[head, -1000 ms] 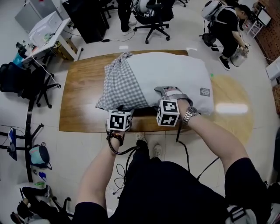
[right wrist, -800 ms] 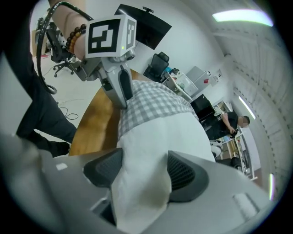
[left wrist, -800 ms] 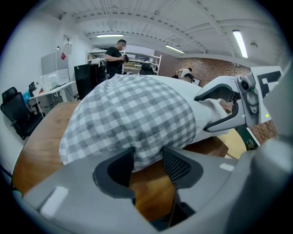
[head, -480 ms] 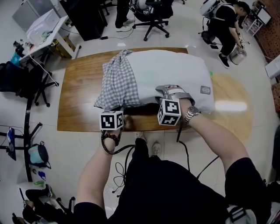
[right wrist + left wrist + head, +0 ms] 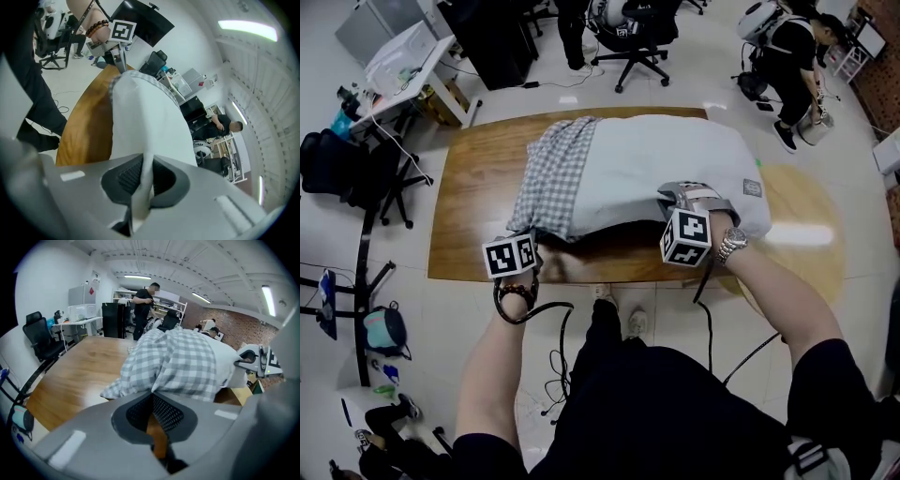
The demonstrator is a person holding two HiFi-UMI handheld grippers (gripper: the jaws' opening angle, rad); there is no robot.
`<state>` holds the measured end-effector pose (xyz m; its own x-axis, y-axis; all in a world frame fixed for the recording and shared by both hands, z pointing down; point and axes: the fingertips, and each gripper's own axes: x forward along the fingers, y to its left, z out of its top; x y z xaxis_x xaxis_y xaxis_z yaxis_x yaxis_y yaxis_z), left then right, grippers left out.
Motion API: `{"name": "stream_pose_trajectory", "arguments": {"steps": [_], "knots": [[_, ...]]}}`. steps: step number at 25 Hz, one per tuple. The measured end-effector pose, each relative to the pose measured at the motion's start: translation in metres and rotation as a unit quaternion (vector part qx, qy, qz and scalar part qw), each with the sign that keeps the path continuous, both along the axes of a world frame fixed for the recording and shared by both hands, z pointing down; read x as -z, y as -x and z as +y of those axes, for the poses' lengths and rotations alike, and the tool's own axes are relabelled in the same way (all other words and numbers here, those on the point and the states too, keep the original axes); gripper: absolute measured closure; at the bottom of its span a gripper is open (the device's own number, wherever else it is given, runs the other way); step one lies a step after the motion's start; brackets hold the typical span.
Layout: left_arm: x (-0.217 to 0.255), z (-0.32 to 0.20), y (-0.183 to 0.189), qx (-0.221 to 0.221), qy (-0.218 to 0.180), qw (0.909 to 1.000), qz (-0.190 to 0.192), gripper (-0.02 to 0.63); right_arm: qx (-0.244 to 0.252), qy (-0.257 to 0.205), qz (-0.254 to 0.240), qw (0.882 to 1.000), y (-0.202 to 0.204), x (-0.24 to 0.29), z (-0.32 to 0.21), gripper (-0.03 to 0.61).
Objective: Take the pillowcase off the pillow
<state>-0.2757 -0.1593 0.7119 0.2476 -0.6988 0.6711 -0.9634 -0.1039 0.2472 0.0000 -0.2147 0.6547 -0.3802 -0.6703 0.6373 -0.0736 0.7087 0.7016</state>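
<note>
L tool [image 5: 152, 399] grips pillowcase [image 5: 178, 362]; R tool [image 5: 143, 183] just clamped pillow [image 5: 150, 122].

We see a white pillow [image 5: 675, 164] flat on the table [image 5: 478, 187], a grey checked pillowcase [image 5: 555, 178] bunched over its left end.

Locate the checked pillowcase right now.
Head view: the pillowcase is bunched over the left end of the pillow on the wooden table, its near corner pinched by the left gripper.

A white pillow [image 5: 675, 155] lies on the wooden table [image 5: 473, 187], its checked pillowcase [image 5: 553, 178] bunched at the left end. The left gripper [image 5: 532, 242] seems to pinch the case's corner. The right gripper [image 5: 673, 193] has just closed its jaws on the pillow's near edge.
</note>
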Motion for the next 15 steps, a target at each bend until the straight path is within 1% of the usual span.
{"name": "stream_pose_trajectory", "arguments": {"steps": [3, 6, 7, 9, 11, 13, 15], "knots": [[-0.004, 0.008, 0.025, 0.024, 0.014, 0.9996, -0.005, 0.609, -0.023, 0.015, 0.000, 1.000, -0.023, -0.003, 0.004, 0.560], [-0.003, 0.011, 0.033, 0.023, 0.023, 0.9994, -0.015, 0.609, -0.018, 0.026, 0.002, 0.999, -0.028, -0.005, 0.013, 0.547], [-0.001, 0.011, 0.031, 0.018, 0.023, 0.9994, -0.020, 0.607, -0.007, 0.033, 0.001, 0.999, -0.027, -0.005, 0.018, 0.520], [0.005, 0.009, 0.028, 0.015, 0.014, 0.9991, -0.037, 0.605, 0.014, 0.057, 0.002, 0.998, -0.023, -0.006, 0.031, 0.436], [0.018, 0.005, 0.030, 0.027, -0.006, 0.9982, -0.053, 0.573, 0.022, 0.100, 0.005, 0.995, -0.022, -0.003, 0.044, 0.375], [0.034, 0.001, 0.035, 0.040, -0.023, 0.9968, -0.064, 0.561, 0.026, 0.141, 0.006, 0.990, -0.023, 0.006, 0.056, 0.351], [0.046, 0.000, 0.036, 0.043, -0.033, 0.9961, -0.070, 0.560, 0.032, 0.165, 0.001, 0.986, -0.022, 0.019, 0.067, 0.350]]}}
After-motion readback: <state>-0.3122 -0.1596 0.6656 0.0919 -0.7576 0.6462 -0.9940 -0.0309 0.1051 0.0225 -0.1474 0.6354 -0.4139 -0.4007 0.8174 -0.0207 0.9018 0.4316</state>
